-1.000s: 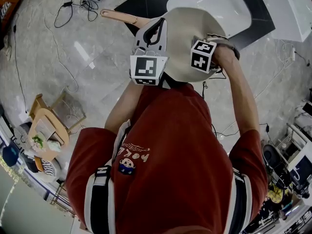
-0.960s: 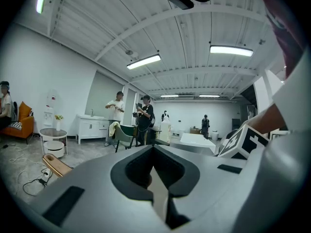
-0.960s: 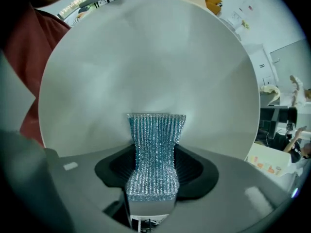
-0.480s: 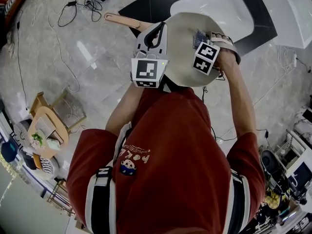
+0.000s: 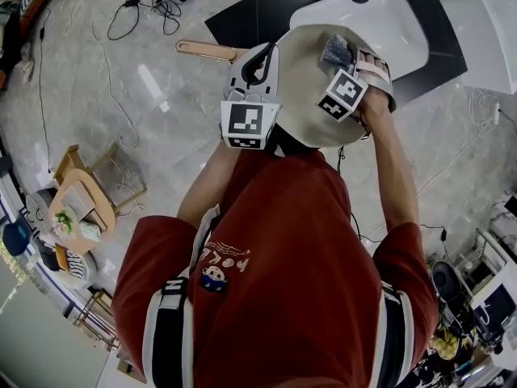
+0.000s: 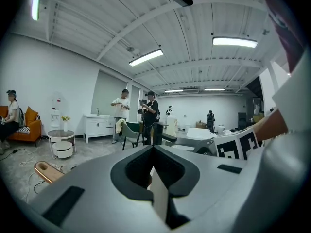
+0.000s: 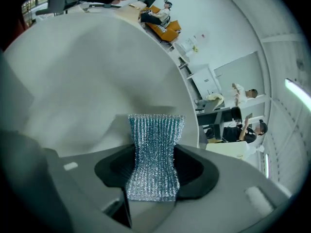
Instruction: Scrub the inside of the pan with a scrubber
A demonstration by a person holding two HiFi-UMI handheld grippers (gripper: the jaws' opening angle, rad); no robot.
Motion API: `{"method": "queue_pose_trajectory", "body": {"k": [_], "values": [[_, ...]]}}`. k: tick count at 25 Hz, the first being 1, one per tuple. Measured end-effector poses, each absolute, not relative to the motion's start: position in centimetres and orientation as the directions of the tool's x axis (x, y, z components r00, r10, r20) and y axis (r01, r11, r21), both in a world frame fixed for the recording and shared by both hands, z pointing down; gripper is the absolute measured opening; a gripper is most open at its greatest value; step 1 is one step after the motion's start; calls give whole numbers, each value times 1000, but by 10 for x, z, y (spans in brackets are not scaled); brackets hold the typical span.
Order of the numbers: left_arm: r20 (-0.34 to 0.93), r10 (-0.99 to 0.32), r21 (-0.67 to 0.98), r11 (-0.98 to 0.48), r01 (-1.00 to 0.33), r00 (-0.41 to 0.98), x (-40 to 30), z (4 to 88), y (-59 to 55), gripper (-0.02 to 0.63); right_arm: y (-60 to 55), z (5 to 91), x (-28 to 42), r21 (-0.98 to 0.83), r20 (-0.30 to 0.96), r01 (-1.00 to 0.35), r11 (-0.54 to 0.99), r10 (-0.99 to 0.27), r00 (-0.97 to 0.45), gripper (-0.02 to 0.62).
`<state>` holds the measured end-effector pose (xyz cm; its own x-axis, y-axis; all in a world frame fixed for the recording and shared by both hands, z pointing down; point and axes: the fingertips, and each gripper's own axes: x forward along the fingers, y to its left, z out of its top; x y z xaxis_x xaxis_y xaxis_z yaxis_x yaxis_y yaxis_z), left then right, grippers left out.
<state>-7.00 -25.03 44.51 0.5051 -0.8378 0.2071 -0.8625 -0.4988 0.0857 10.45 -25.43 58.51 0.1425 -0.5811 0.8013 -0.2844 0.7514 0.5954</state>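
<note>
- Pan [image 5: 303,95] sits in the upper middle of the head view, held up above the marble floor [image 5: 121,136]. Its pale inside faces you and its wooden handle [image 5: 206,50] points toward the upper left.
- Your left gripper [image 5: 258,59] is at the pan's left rim, just beside where the handle joins the bowl.
- In the left gripper view, your left gripper [image 6: 156,178] has its jaws closed down on a thin pale edge, the pan's rim. The end of the handle [image 6: 46,171] shows at the lower left of that frame.
- Your right gripper [image 5: 339,69] comes in over the right side of the pan, its marker cube [image 5: 343,95] sitting above the rim.
- In the right gripper view, your right gripper [image 7: 150,193] has its jaws pinched on a silvery-blue mesh scrubber [image 7: 155,144], with only the pad's thickness between them.
- The scrubber's free end sticks out past the jaws and appears to lie against the pan's smooth inner wall [image 7: 97,81], in the upper right part of the bowl as the head view shows it.
- Behind the pan, at the top of the head view, a white basin [image 5: 380,23] rests on a dark mat [image 5: 258,10]. Loose cables [image 5: 145,6] lie on the floor at the upper left.
</note>
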Motion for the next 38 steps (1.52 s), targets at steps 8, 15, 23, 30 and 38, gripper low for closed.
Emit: {"method": "queue_pose_trajectory", "body": {"k": [8,15,23,30,38], "values": [[230,-848,68,-476,-877,478,-76,450,-250,6,-275,579,92,637,745,-394,663,-661,93,249],[233,-857,57,-460,-886,460,-79,448,-250,6,-281,575,64,592,738,-455,665,-675,-26,248],[237,-869,48,-435,-899,434,-87,447,-247,6,-264,596,19,346,825,-520,781,-517,-229,247],[236,-877,51,-420,-906,419,-90,448,-245,6,-236,607,6,246,889,-431,868,-379,-255,245],[227,-879,56,-418,-907,419,-88,445,-246,6,-180,608,-16,147,928,-286,947,-232,-292,244]]}}
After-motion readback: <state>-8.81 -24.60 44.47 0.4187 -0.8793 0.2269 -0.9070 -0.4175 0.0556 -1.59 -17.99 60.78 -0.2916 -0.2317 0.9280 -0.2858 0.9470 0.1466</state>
